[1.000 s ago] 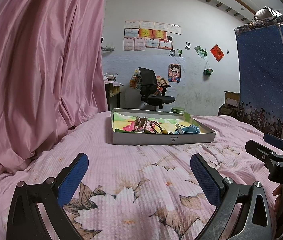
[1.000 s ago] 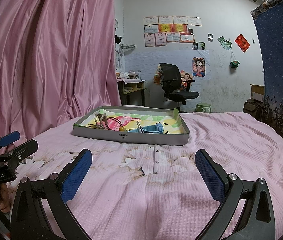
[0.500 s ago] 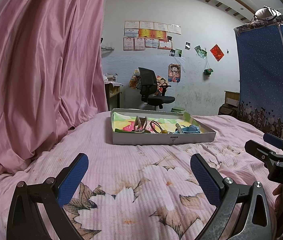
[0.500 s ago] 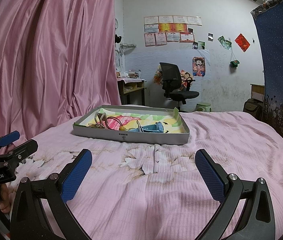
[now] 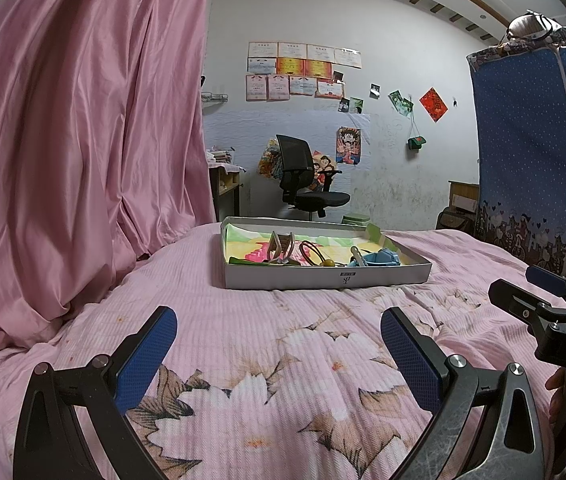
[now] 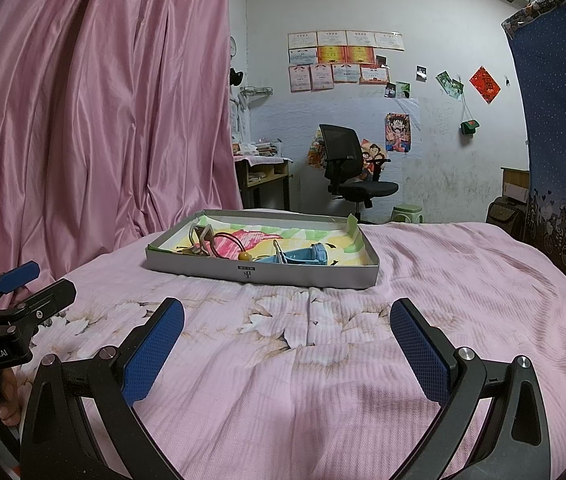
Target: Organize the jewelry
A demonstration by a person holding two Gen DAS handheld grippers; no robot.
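Pink flowered bedspread (image 5: 267, 344) covers the bed, w/ lots of bare cloth between both tools & the shallow grey cardboard tray (image 5: 325, 276). It sits flat mid-bed, well ahead of both, its near wall facing them. Shiny pink curtain (image 5: 83, 152) closes off the left edge; blue dotted cloth wardrobe (image 5: 531, 152) stands at the right.

Inside the tray: silver metal clip (image 5: 281, 246), dark-red loop hair tie w/ a yellow bead (image 5: 313, 254), light-blue plastic clip (image 5: 381, 258).

Left gripper (image 5: 279, 354) is spread wide, holding nothing, low over the bed. Right gripper (image 6: 287, 340) is wide apart too, nothing in it.

Left cam shows the right tool from the side at its right edge. Right cam shows the left tool at its left edge, plus a green stool (image 6: 407, 212) by the black office chair (image 6: 347, 168).
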